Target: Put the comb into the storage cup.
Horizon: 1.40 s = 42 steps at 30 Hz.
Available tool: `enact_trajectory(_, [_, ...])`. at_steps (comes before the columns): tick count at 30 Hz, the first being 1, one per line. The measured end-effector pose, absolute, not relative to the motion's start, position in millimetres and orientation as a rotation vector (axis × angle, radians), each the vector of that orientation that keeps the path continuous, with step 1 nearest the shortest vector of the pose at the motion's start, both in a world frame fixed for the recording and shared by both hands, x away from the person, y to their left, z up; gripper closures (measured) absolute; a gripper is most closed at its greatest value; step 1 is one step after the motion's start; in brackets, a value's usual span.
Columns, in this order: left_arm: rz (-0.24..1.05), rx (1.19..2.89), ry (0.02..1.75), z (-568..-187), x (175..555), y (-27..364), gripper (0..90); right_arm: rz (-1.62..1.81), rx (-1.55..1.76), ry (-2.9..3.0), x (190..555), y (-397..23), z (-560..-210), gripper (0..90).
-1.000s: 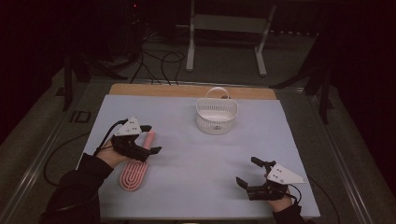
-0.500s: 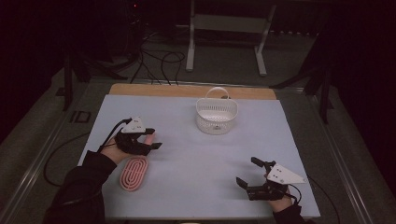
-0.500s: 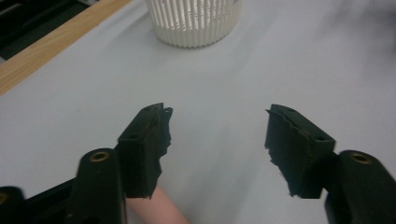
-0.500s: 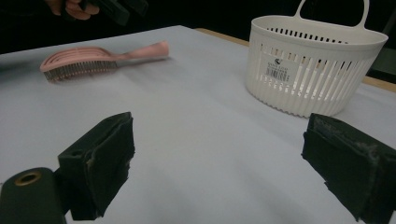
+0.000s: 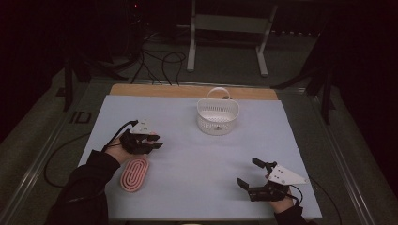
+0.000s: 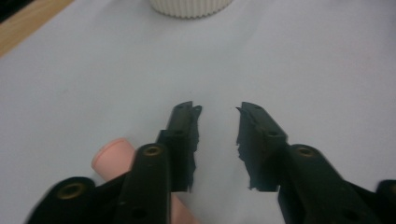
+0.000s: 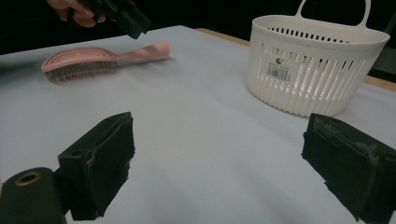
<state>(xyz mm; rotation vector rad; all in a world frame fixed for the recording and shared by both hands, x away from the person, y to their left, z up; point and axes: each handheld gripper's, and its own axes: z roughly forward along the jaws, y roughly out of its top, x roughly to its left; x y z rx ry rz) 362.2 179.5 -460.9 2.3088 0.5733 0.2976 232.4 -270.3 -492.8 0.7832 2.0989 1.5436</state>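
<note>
A pink hairbrush point(image 5: 134, 174) lies flat at the table's left, its handle running up under my left gripper point(image 5: 155, 142). In the left gripper view that gripper point(image 6: 217, 109) has just been closing its jaws to a narrow gap. Bare table shows between them, and the pink handle point(image 6: 112, 156) lies below and outside the left jaw. The right gripper view shows the brush point(image 7: 79, 60) with the left gripper point(image 7: 126, 18) just above its handle. My right gripper point(image 5: 248, 173) rests at the front right, open wide and empty point(image 7: 219, 135). A white slotted basket point(image 5: 218, 117) stands at the back centre.
The light blue mat point(image 5: 187, 154) covers the table, with a wooden strip point(image 5: 187, 90) along the far edge. Cables and a metal stand point(image 5: 227, 28) are on the floor beyond. The basket point(image 7: 317, 65) is upright with its handle raised.
My left gripper has sunk over the brush's handle and its jaws have narrowed. The brush, the basket and my right gripper have stayed in place.
</note>
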Motion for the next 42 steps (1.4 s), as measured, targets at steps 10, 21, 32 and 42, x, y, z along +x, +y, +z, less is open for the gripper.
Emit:
enact_trajectory(10, [0.305,2.399,0.582,-471.8,367.9,180.2,90.0,1.549,0.777,2.097,232.3,-270.4,-492.5,9.0])
enact_trajectory(21, [0.305,2.499,0.598,-482.6,374.3,176.9,90.0,1.545,0.775,2.097,231.9,-270.7,-492.2,9.0])
enact_trajectory(32, [0.331,2.514,0.638,-489.3,380.2,185.5,90.0,1.548,0.776,2.097,232.1,-271.0,-492.2,9.0])
enact_trajectory(42, [0.333,2.537,0.685,-488.7,379.6,199.1,90.0,1.553,0.778,2.099,232.2,-270.8,-492.2,9.1])
